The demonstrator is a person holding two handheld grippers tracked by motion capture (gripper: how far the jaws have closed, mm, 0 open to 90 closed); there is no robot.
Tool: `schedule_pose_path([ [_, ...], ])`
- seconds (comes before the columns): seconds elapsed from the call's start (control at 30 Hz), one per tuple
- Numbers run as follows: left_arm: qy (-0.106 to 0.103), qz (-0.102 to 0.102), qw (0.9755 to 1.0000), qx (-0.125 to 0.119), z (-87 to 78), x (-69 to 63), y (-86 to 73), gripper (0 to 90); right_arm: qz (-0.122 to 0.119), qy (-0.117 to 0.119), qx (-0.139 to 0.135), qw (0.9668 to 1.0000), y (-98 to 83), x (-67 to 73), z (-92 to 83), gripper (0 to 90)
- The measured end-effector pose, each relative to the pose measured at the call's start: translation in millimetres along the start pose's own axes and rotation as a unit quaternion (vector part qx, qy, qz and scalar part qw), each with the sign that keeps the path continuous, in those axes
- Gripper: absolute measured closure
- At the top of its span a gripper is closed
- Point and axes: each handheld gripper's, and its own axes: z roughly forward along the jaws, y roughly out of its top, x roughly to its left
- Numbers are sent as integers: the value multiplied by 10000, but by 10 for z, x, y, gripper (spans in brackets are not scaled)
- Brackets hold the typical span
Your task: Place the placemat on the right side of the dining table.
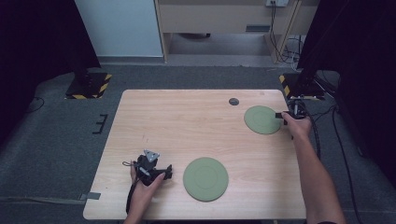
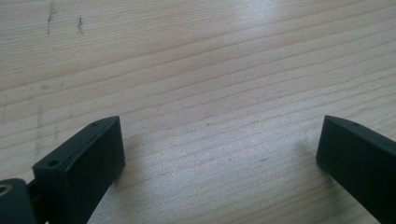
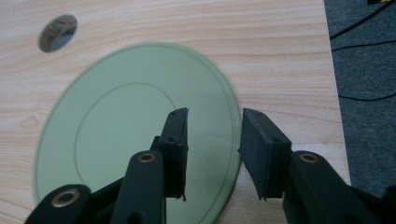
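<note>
On the left of the high view, the left gripper [image 1: 167, 171] lies low over the table [image 1: 154, 116] near the lower left of the frame, its jaws wide apart with nothing between them; in the left gripper view there is bare wood between the two black pads. Just to the right of it, at the lower middle of the frame, the near plate [image 1: 206, 178] lies flat on the table, apart from that gripper.

Farther right, in the upper right of the high view, the far plate [image 1: 262, 120] lies flat close to the table's right edge, with a small dark hole [image 1: 234, 101] in the tabletop up and to the left of it. The right gripper [image 1: 279, 115] sits at that plate's right rim. In the right gripper view its jaws stand partly apart astride the rim of the far plate [image 3: 130, 140], one pad over the green surface and the other over the wood outside it; neither pad seems to press on the plate, so it looks let go of, or not yet gripped.

My reading is that the step in hand is the handling of the far plate at its rim. The next move calls either for closing squarely on that thin edge or for drawing the jaws back clear without dragging the plate.

Count: two green plates, two grippers, one hole in the table.
</note>
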Motion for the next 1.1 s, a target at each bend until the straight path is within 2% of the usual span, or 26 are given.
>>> schedule_pose_path([
  [0.13, -9, 12, 10000, -1, 0, -1, 0, 5, 1, 71, -110, 9999, 24, 41, -44, 481],
  [0.33, -27, 36, 10000, 3, -1, -2, 0, 5, 1, 224, -170, 9996, 49, 125, -95, 277],
  [0.57, -38, 50, 10000, 4, -3, -4, -2, 6, -139, 430, -375, 9983, 68, 305, -234, 144],
  [0.7, -37, 63, 10000, 5, -5, -5, -3, 6, -259, 553, -436, 9972, 42, 432, -355, 111],
  [1.0, -45, 70, 10000, -2, -8, -8, -7, 7, -427, 598, -600, 9955, -144, 683, -671, 95],
  [1.1, -47, 70, 10000, -1, -9, -8, -7, 7, -492, 632, -625, 9948, -193, 747, -730, 90],
])
